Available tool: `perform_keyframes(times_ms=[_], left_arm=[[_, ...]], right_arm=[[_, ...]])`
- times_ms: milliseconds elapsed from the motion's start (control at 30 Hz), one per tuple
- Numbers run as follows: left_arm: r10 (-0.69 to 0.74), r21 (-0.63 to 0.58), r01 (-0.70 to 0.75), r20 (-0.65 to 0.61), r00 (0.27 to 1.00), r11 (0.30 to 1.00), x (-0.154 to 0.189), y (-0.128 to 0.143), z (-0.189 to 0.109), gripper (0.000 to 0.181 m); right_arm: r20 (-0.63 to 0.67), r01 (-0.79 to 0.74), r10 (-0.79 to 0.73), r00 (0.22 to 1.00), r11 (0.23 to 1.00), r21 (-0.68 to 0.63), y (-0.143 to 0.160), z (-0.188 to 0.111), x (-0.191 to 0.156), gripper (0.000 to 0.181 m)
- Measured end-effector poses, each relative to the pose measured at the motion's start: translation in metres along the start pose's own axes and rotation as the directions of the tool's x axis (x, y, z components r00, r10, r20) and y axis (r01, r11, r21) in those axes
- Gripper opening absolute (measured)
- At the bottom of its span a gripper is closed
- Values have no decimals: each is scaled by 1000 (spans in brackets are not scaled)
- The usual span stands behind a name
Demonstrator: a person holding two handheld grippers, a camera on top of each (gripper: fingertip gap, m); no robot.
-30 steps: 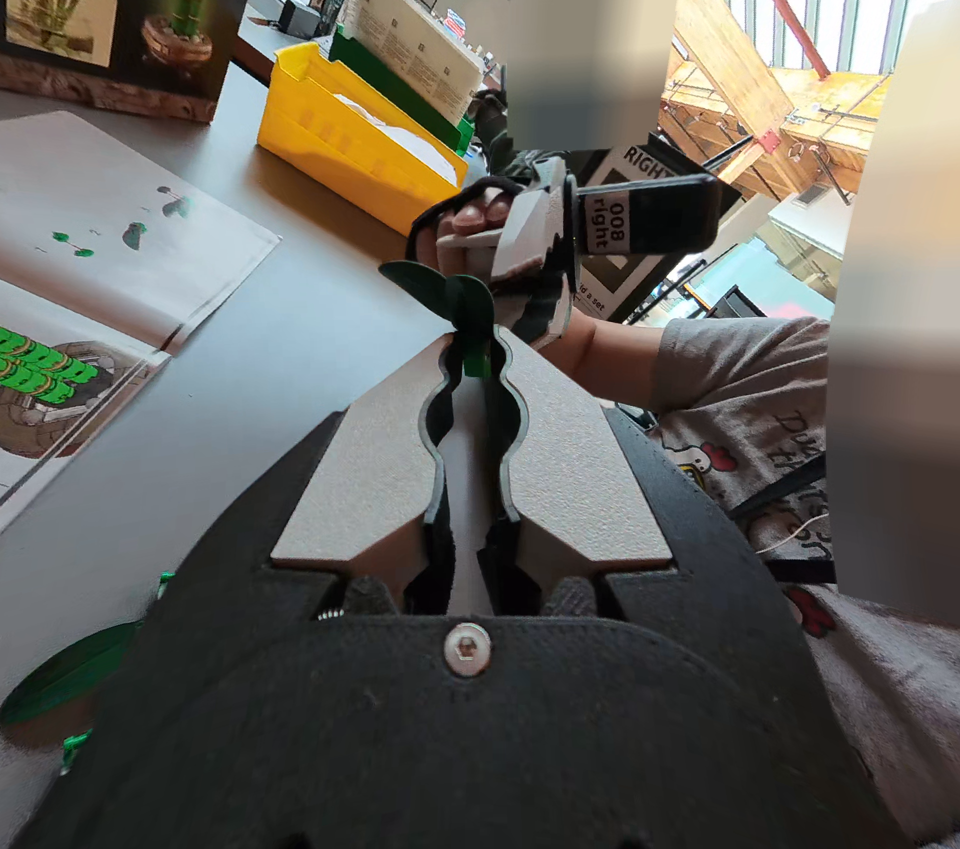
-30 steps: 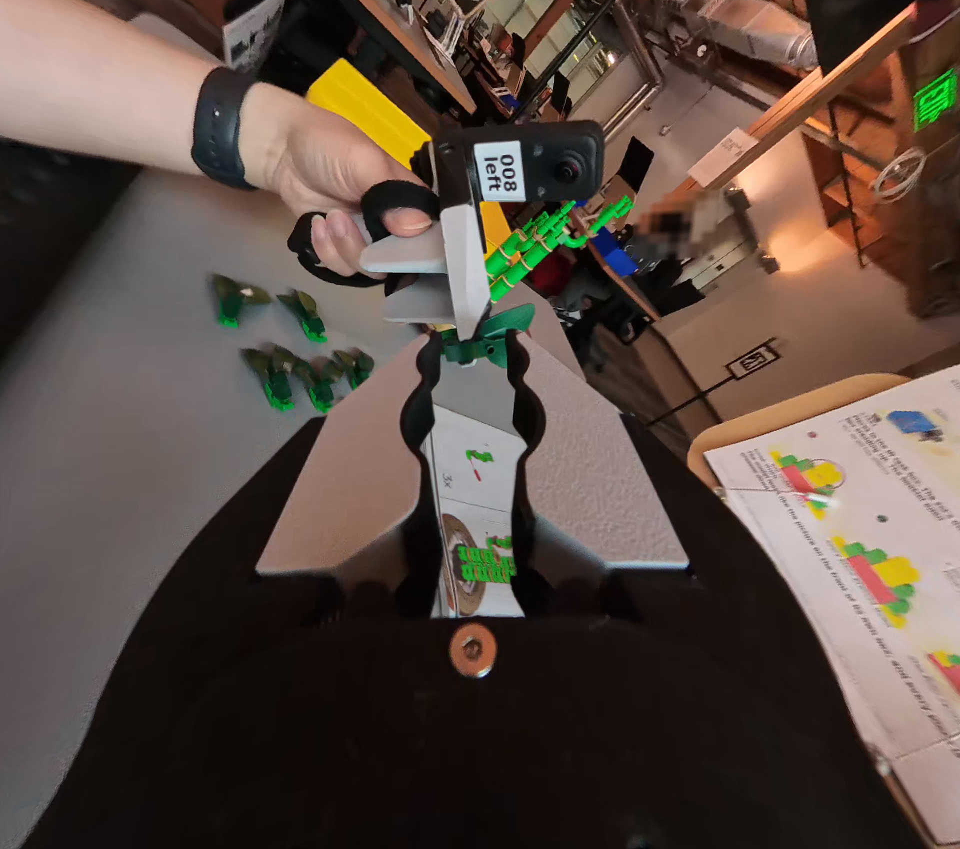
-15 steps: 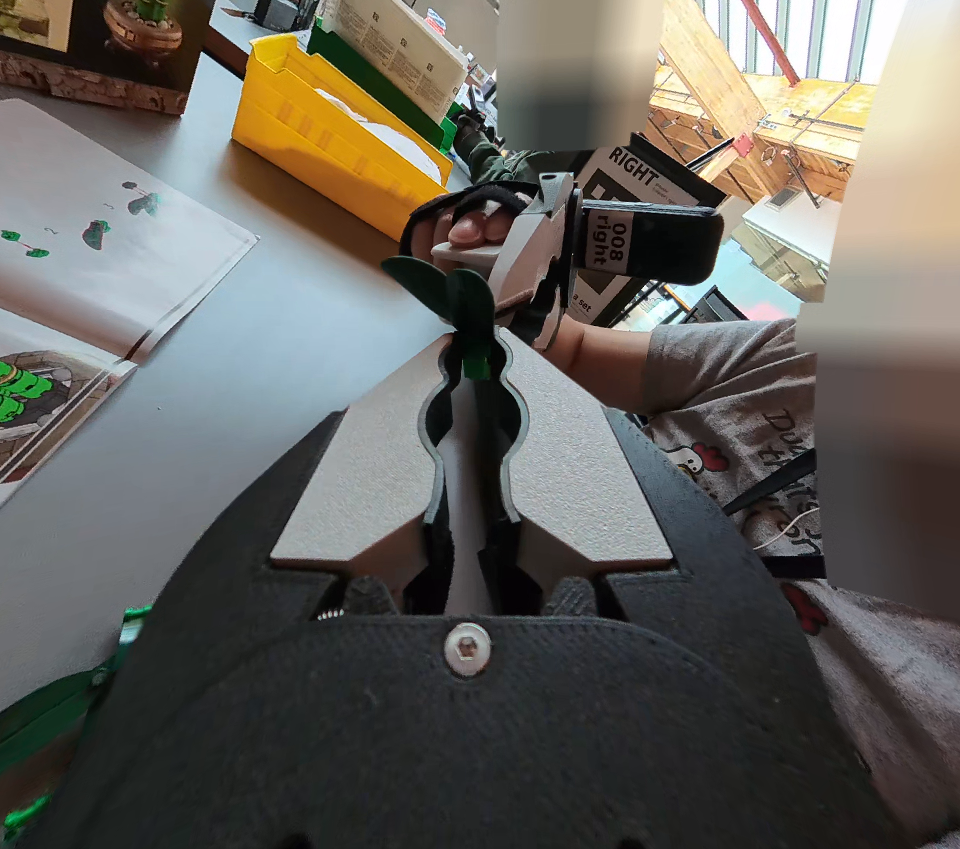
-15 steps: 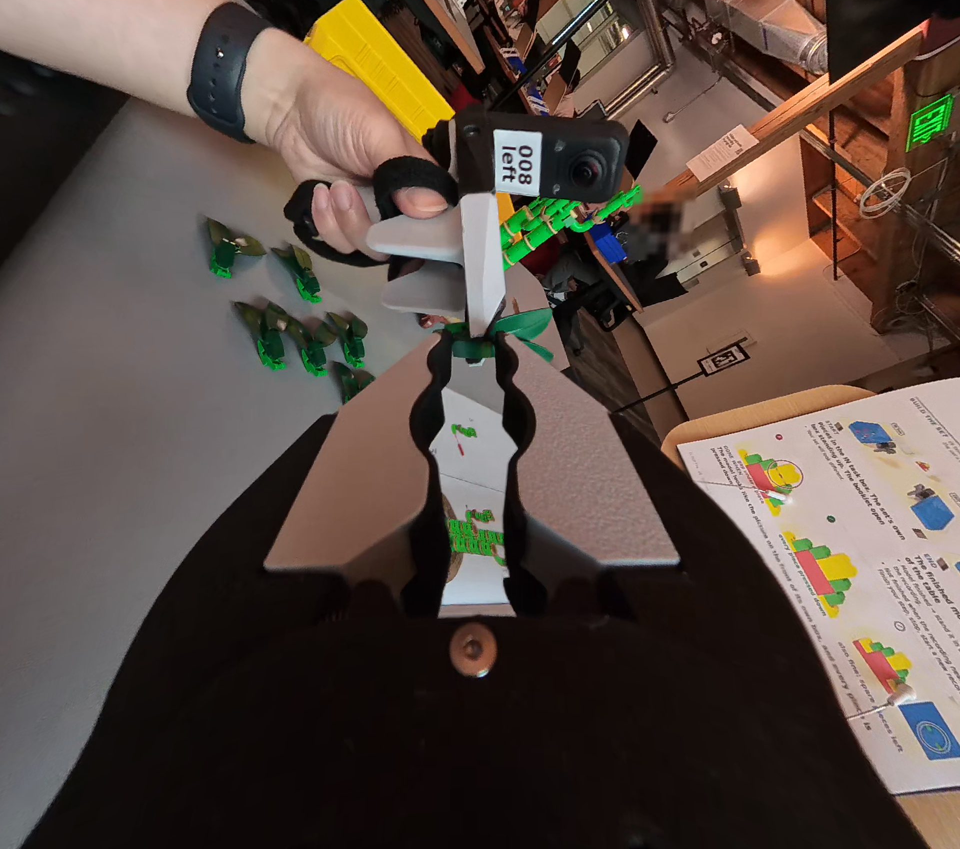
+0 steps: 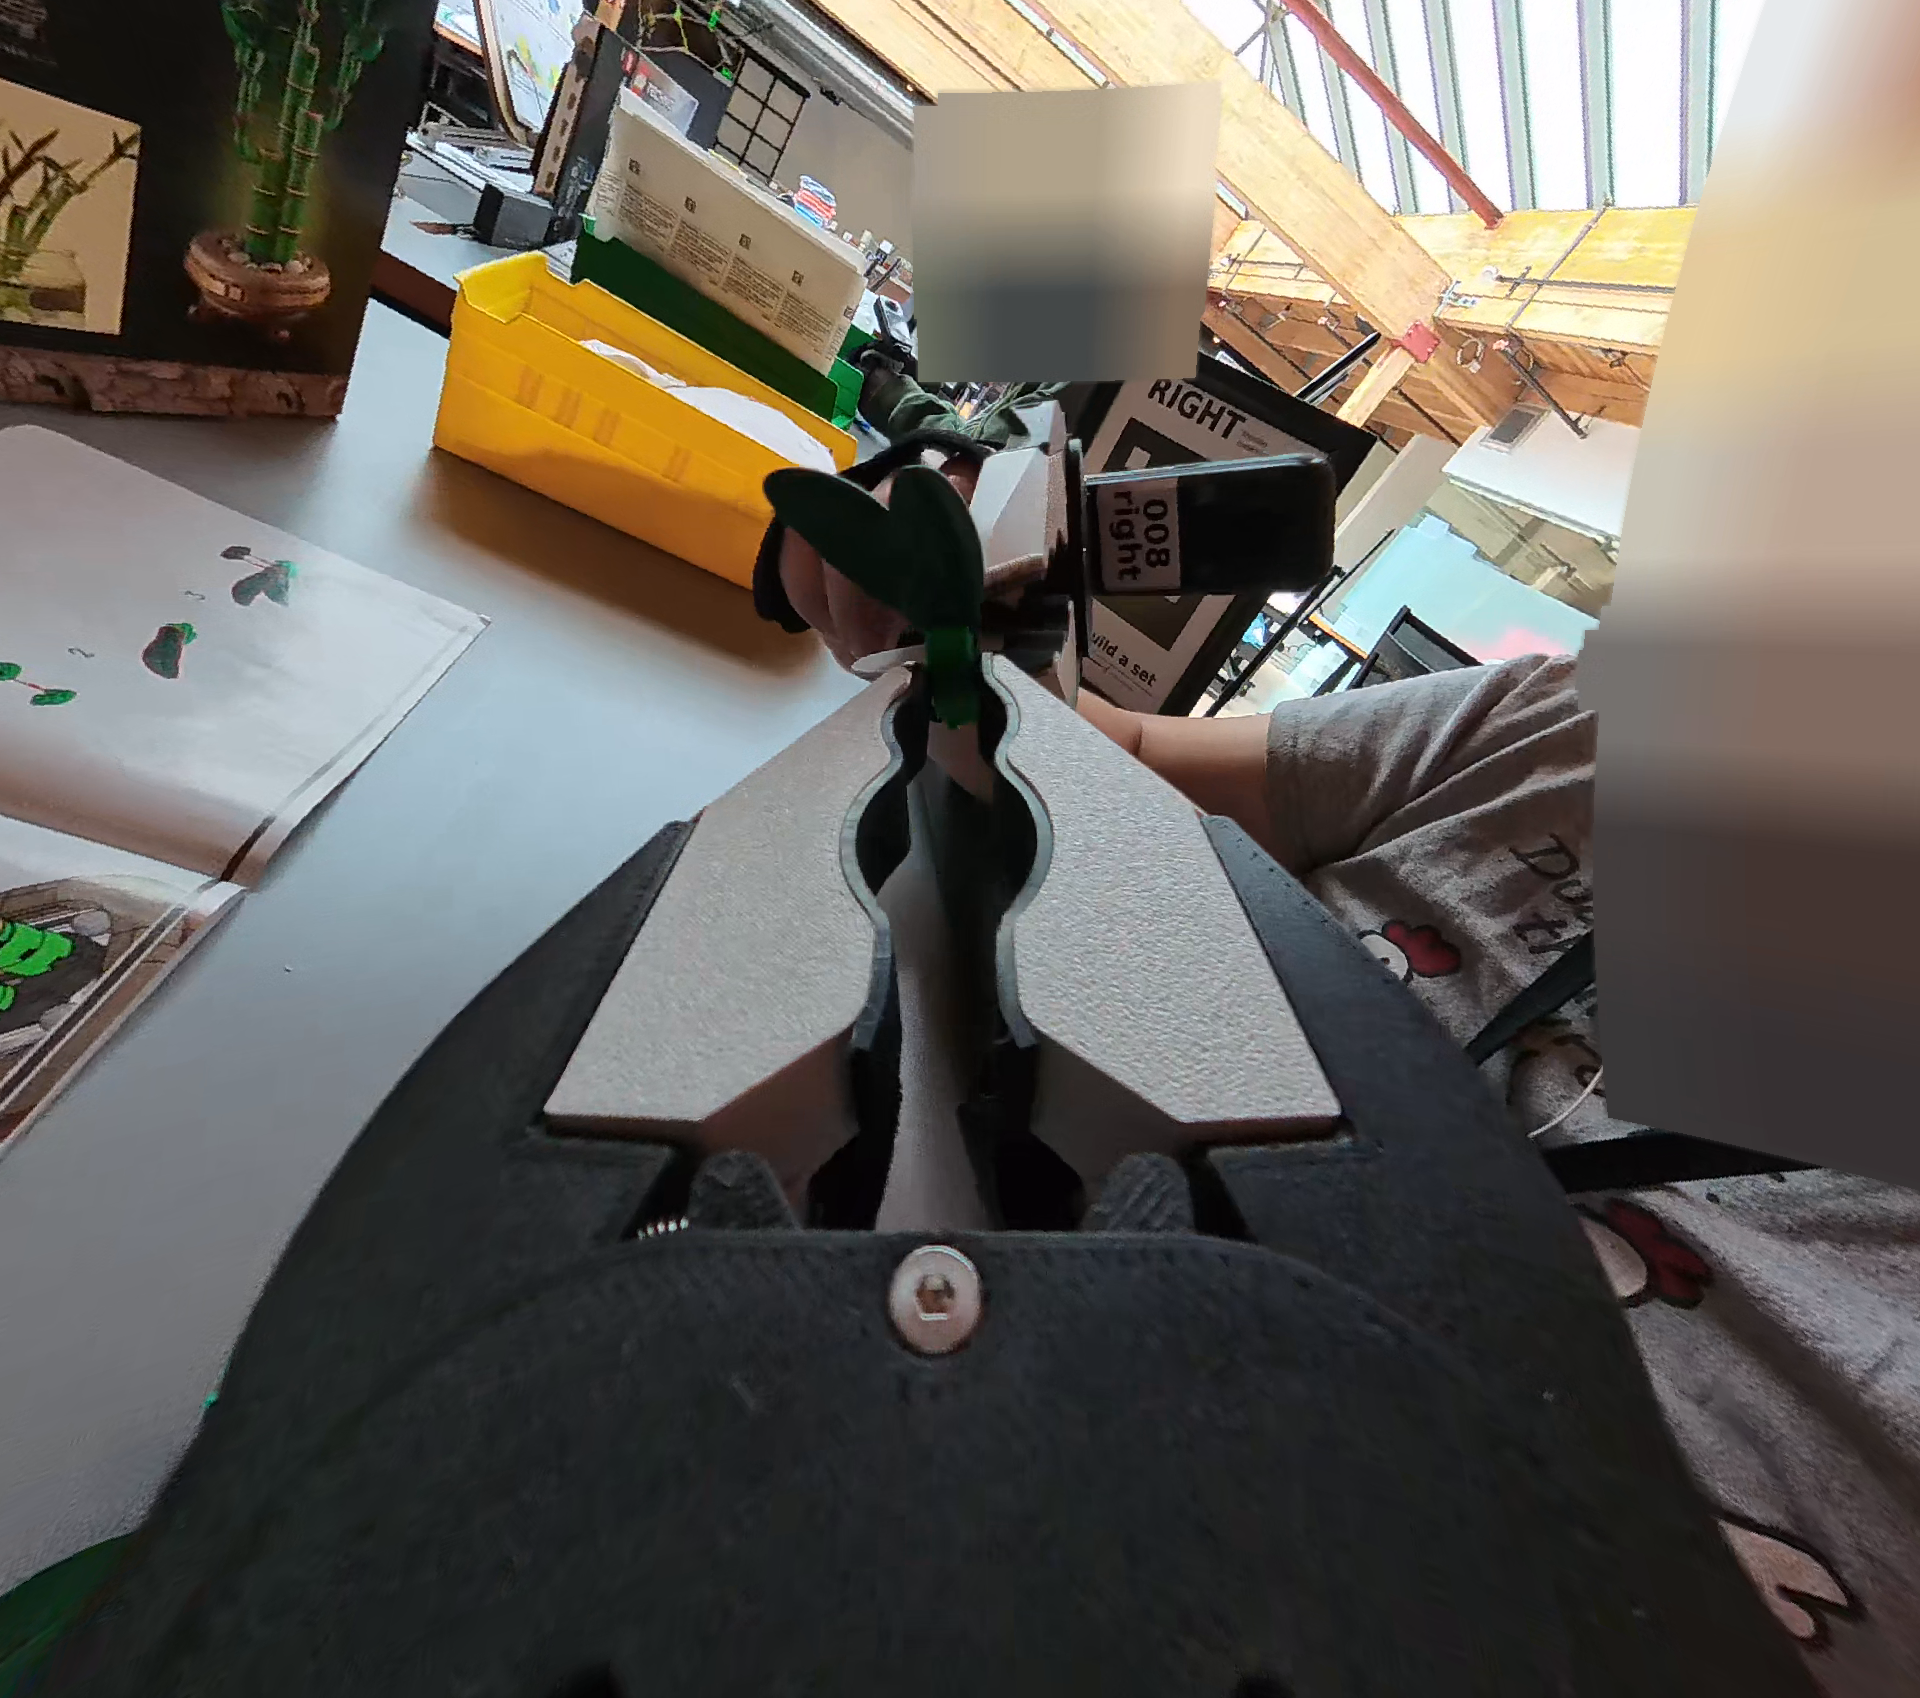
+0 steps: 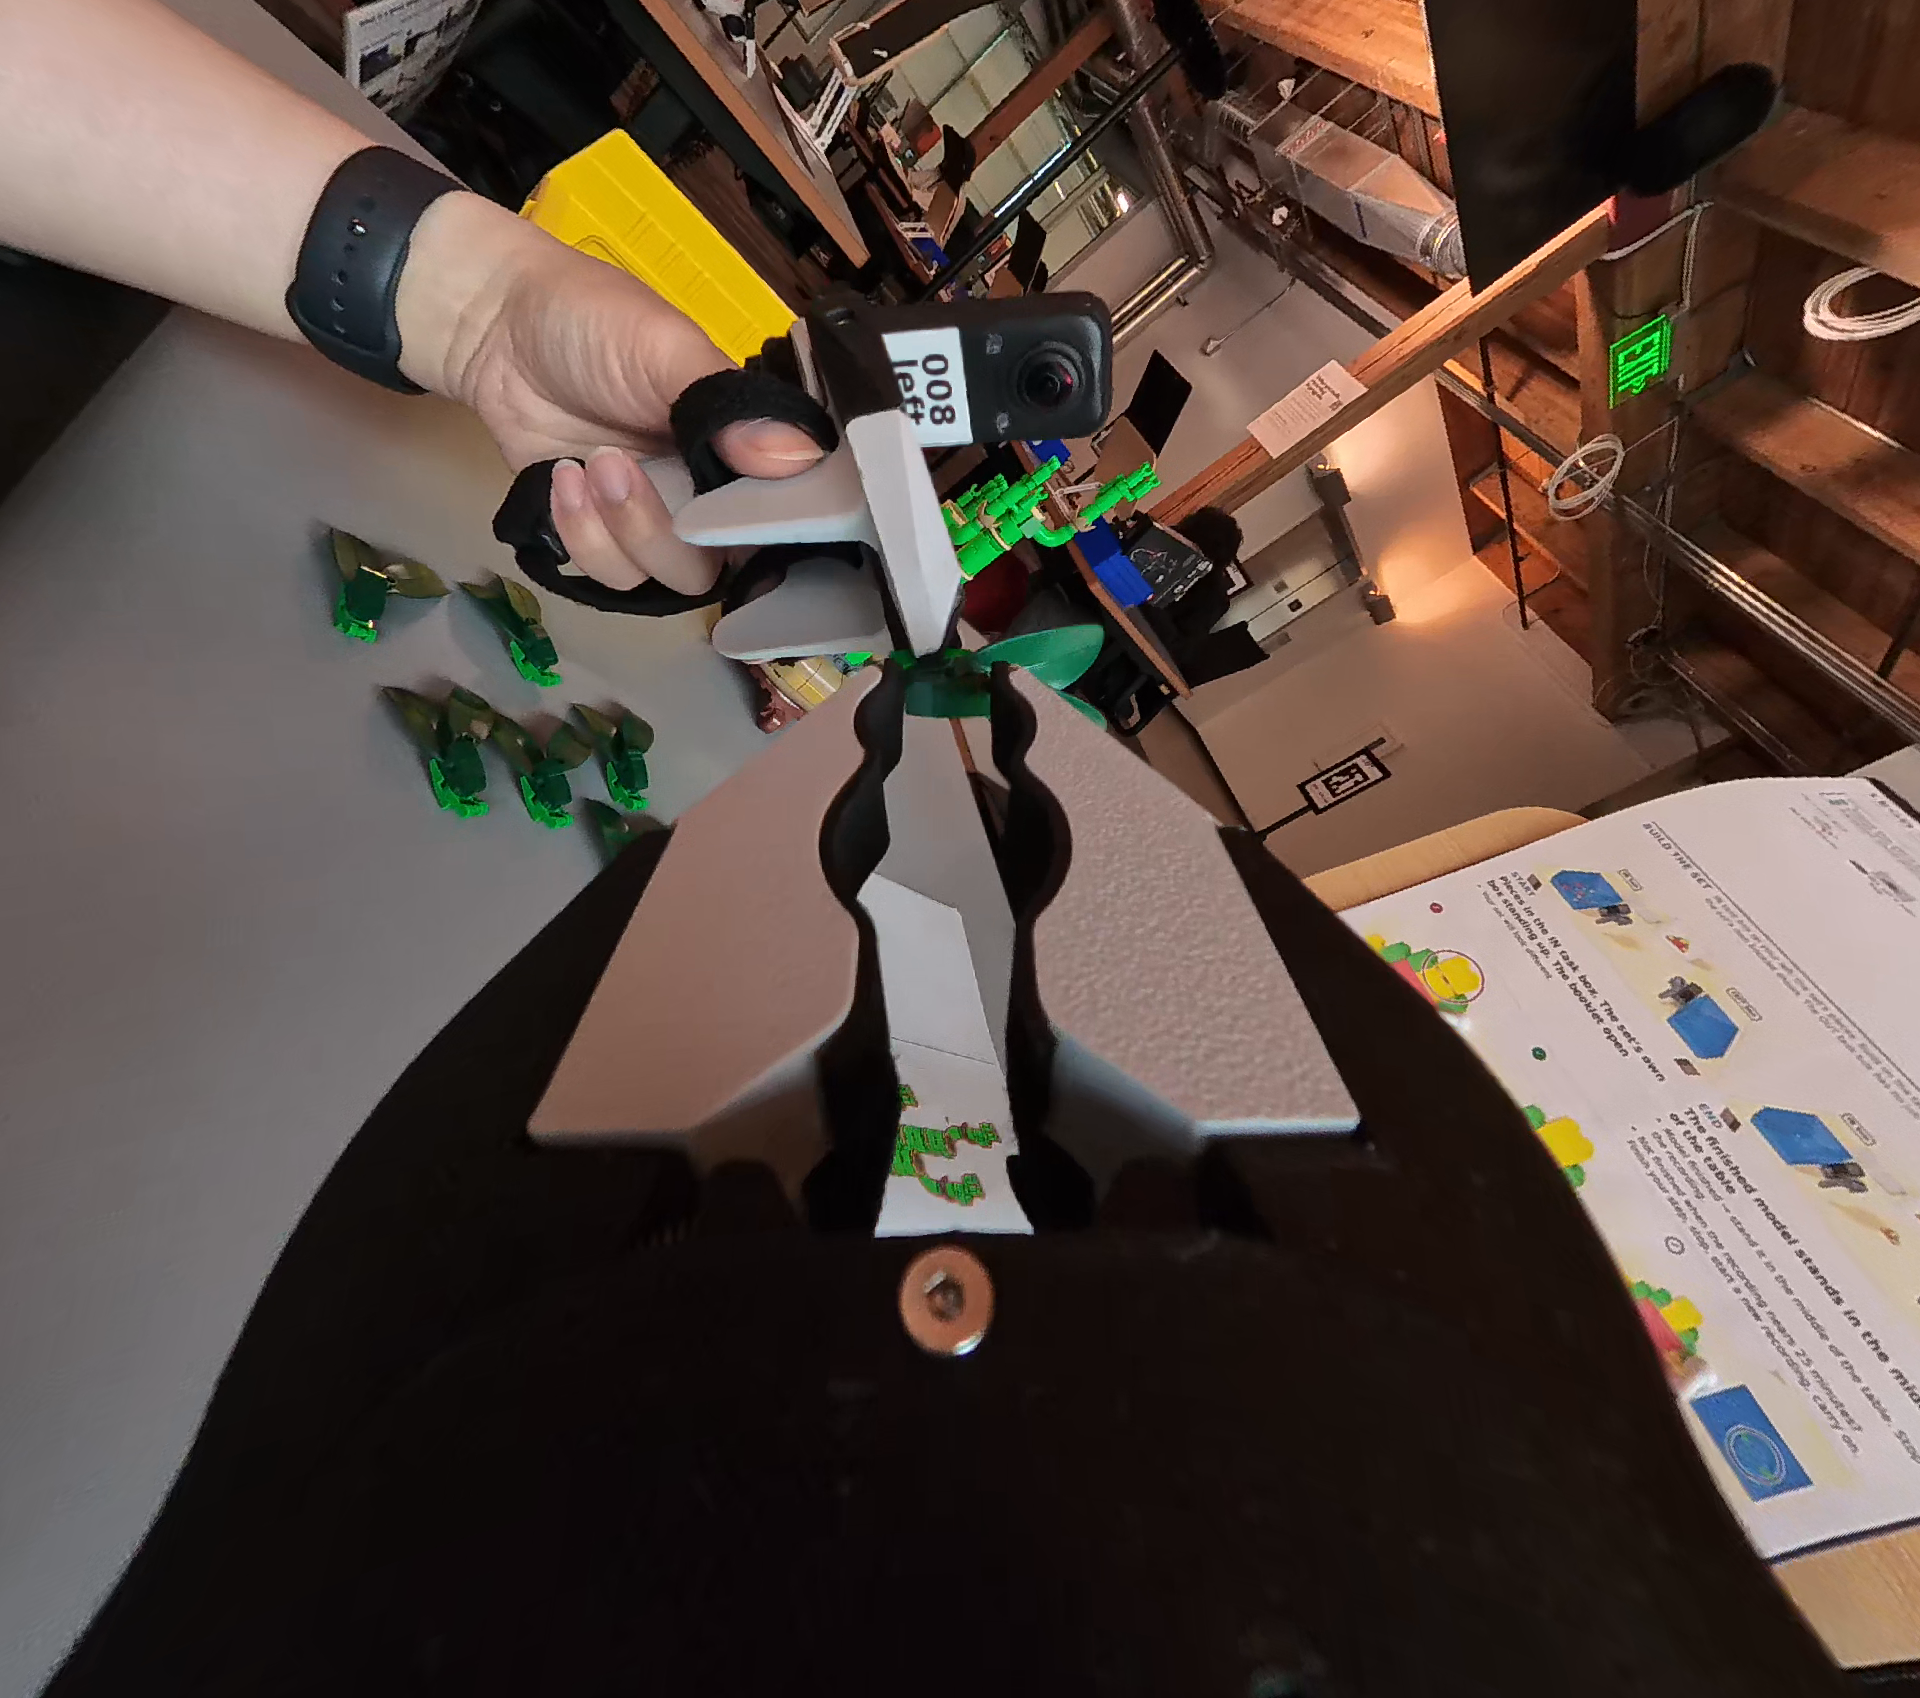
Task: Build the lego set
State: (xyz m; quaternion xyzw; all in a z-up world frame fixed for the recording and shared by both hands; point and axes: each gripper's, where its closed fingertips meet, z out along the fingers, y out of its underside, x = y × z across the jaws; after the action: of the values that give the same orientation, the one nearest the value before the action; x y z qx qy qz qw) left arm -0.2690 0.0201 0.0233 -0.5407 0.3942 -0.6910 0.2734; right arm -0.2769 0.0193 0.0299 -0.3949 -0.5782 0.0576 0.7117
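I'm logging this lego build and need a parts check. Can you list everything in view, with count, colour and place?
leaf piece: one, dark green, pinched at both gripper tips
leaf clusters: about seven, green, loose on the table
bamboo stalk model: one, bright green, behind the left gripper
bin: one, yellow, far side of the table
set box: one, dark, behind the booklet
booklet: one, white, open on the table
printed sheet: one, white, right edge
table: one, grey
left gripper: grey, shut on the leaf piece
right gripper: grey, shut on it too

grey table (image 5: pixel 582 775), open instruction booklet (image 5: pixel 156 672), yellow bin (image 5: pixel 613 412), green leaf pieces (image 6: pixel 499 723)
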Motion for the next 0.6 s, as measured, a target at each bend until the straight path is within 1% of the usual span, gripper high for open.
perform_keyframes(times_ms=[133, 200, 267, 300, 333, 367, 400, 433, 467, 500, 533, 567, 600], left_arm=[[-1, 0, 1, -4, 1000, 1000, 0, 1, 3, 5], [28, -2, -28, 9, 1000, 1000, 0, 0, 3, 5], [72, 18, -73, 37, 997, 997, 1, -5, 2, 5], [93, 26, -95, 49, 994, 995, 1, -7, 1, 6], [118, 34, -120, 62, 991, 992, 2, -10, 0, 5], [146, 43, -149, 78, 986, 988, 2, -12, -1, 5], [173, 49, -179, 96, 980, 983, 3, -15, -2, 5], [199, 49, -205, 111, 974, 978, 3, -16, -3, 5], [221, 49, -228, 121, 968, 972, 4, -17, -3, 6], [238, 51, -246, 132, 962, 968, 5, -18, -3, 5], [253, 52, -263, 141, 957, 964, 5, -19, -3, 5], [266, 53, -276, 148, 953, 960, 6, -20, -3, 5], [274, 55, -286, 157, 949, 957, 6, -21, -3, 5]], right_arm=[[4, 19, -19, 1000, 1000, 11, 1, 0, -2, 15], [4, -11, 11, 1000, 1000, 26, 1, 0, 0, 15], [4, -133, 133, 991, 989, 64, -2, -1, 8, 21], [3, -227, 228, 974, 970, 89, -3, -2, 15, 25], [10, -340, 341, 940, 934, 111, -2, -4, 23, 26], [45, -472, 470, 882, 873, 122, -1, -5, 29, 24], [95, -613, 606, 790, 781, 118, 1, -6, 33, 23], [144, -739, 725, 673, 666, 99, 4, -5, 36, 24], [204, -832, 808, 553, 550, 77, 4, -4, 35, 26], [245, -892, 861, 446, 448, 51, 6, -3, 35, 27], [265, -929, 894, 362, 369, 24, 8, -1, 34, 29], [288, -948, 907, 306, 319, 0, 8, 0, 31, 30], [308, -956, 911, 274, 293, -17, 6, 2, 28, 29]])
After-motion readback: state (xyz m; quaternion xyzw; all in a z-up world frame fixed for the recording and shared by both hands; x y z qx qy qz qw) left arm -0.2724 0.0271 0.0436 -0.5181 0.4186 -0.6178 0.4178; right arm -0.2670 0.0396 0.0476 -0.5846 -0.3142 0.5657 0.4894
